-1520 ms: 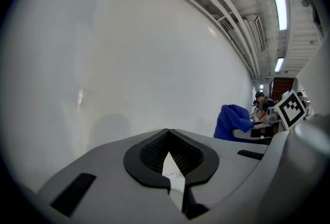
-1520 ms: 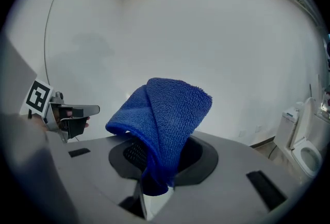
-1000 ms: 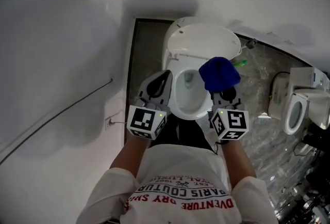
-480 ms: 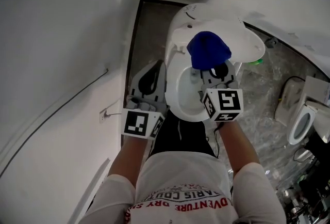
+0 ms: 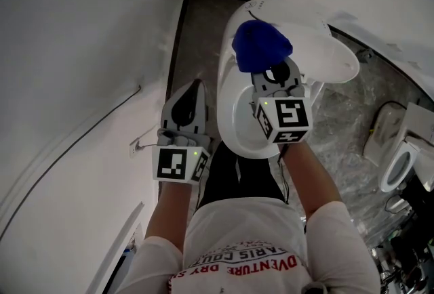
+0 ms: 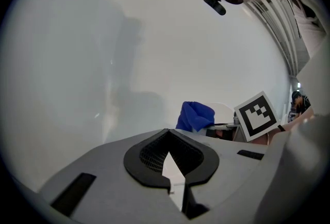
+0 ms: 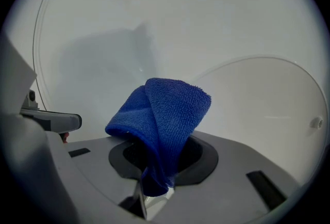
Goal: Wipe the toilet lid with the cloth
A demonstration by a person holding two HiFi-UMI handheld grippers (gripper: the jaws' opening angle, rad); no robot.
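The cloth (image 5: 261,45) is gripped in the right hand-held gripper (image 5: 273,74), in front of the raised toilet lid (image 5: 325,55), above the bowl (image 5: 234,116). The left hand-held gripper (image 5: 194,87) is held left of the bowl, over the floor (image 5: 193,35).

On the shirt (image 5: 252,228), upside down: "ADVENTURE"; smaller lines unreadable.

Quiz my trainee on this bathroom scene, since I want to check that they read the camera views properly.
1. Which gripper clamps the blue cloth?
2. True or false: the toilet lid stands raised.
3. In the head view, the left gripper is: A on the lid; B beside the bowl, to its left; C inside the bowl.
Key: 1 the right gripper; 2 true; 3 B.
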